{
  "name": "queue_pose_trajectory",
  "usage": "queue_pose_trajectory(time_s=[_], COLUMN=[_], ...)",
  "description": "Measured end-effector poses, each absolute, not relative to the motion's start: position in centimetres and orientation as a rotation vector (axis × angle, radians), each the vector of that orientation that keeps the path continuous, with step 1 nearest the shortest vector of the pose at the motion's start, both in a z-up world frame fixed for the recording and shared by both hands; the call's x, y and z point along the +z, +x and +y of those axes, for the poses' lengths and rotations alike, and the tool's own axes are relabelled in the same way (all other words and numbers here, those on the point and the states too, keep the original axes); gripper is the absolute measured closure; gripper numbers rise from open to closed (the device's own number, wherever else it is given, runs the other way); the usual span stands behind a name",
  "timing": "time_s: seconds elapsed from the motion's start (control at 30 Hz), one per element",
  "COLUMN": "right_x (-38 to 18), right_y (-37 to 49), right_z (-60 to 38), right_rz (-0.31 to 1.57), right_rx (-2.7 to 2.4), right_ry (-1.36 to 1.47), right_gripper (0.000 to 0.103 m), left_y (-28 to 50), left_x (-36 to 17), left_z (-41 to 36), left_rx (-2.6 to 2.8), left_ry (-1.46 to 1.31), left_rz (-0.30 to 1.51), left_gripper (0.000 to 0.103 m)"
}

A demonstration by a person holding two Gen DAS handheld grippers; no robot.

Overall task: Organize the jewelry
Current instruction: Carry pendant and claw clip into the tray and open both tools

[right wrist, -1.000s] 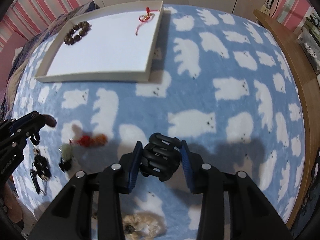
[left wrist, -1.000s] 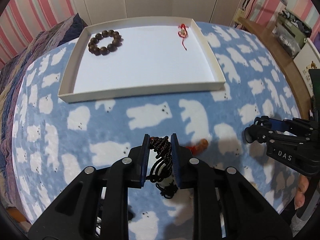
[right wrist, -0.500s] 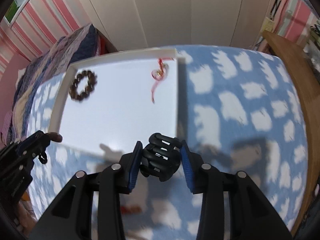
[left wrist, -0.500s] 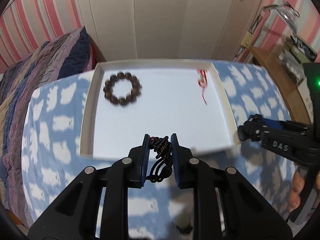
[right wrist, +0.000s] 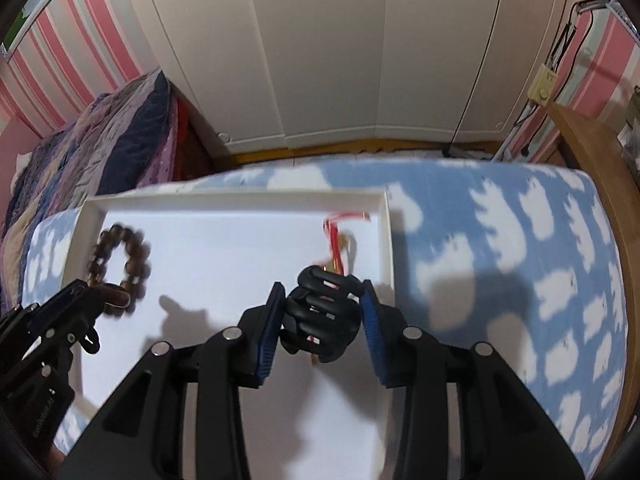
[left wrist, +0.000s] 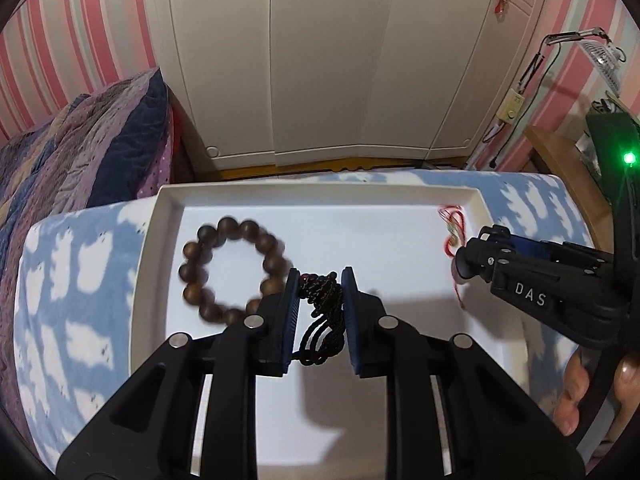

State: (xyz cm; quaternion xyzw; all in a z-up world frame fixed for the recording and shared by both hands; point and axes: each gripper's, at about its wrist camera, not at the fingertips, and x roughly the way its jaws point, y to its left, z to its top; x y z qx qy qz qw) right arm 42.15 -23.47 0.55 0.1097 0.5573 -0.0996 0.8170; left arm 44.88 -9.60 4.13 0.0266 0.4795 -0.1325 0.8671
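Where both grippers hung over blanket earlier, now over white tray [left wrist: 149, 264]: left gripper [left wrist: 319, 280] fingers clamp dark cord bracelet [left wrist: 322, 300]; right gripper [right wrist: 322, 294] fingers clamp black claw clip [right wrist: 320, 316].

light: bright, even | shadows: soft on tray [right wrist: 236, 248] | blur: motion-smeared beads [left wrist: 232, 268] | edges: fisheye-bent, dark corners

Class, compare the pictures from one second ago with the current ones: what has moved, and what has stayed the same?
Both grippers travelled forward from the blanket to above the white tray. The left gripper still clamps the dark braided bracelet; the right gripper still clamps the black hair claw. The wooden bead bracelet and red cord charm lie unmoved in the tray.
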Motion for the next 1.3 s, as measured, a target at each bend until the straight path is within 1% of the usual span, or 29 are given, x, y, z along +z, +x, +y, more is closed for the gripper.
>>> queue_pose_trajectory(time_s=[0.27, 0.37, 0.5, 0.6, 0.93, 0.97, 1.0, 1.07, 1.13, 1.3], right_x=[-1.4, -1.5, -1.5, -1.5, -1.1, -1.0, -0.6, -0.1, 0.6, 2.0], right_y=[44.5, 44.9, 45.0, 45.0, 44.8, 44.8, 44.7, 44.5, 44.2, 43.4], right_z=[-24.4, -24.3, -24.5, -24.1, -23.8, -23.8, -24.0, -24.1, -24.3, -24.8], right_rz=[1.185, 1.177, 1.180, 1.189, 1.202, 1.199, 1.195, 1.182, 1.170, 1.150], right_rx=[-0.223, -0.213, -0.206, -0.203, -0.189, -0.187, -0.186, -0.186, -0.182, -0.179], right_ry=[0.232, 0.228, 0.225, 0.188, 0.195, 0.199, 0.203, 0.205, 0.211, 0.236], right_gripper=[0.064, 0.064, 0.062, 0.062, 0.062, 0.061, 0.056, 0.047, 0.047, 0.047], left_y=[48.4, 48.8, 49.2, 49.1, 48.6, 48.5, 48.4, 48.1, 47.9, 47.0], left_x=[1.5, 1.2, 1.1, 1.0, 1.3, 1.5, 1.7, 2.2, 2.5, 3.2], left_z=[-10.4, -10.7, -10.9, -10.8, -10.9, -11.0, -11.1, -11.2, -11.3, -10.8], left_rx=[-0.252, -0.242, -0.239, -0.231, -0.224, -0.223, -0.225, -0.224, -0.226, -0.223], left_ry=[0.058, 0.070, 0.071, 0.090, 0.094, 0.098, 0.100, 0.100, 0.101, 0.100], left_rz=[1.034, 1.011, 1.015, 1.010, 1.021, 1.017, 1.012, 0.999, 0.988, 0.987], left_gripper=[0.084, 0.084, 0.083, 0.082, 0.082, 0.081, 0.080, 0.066, 0.061, 0.061])
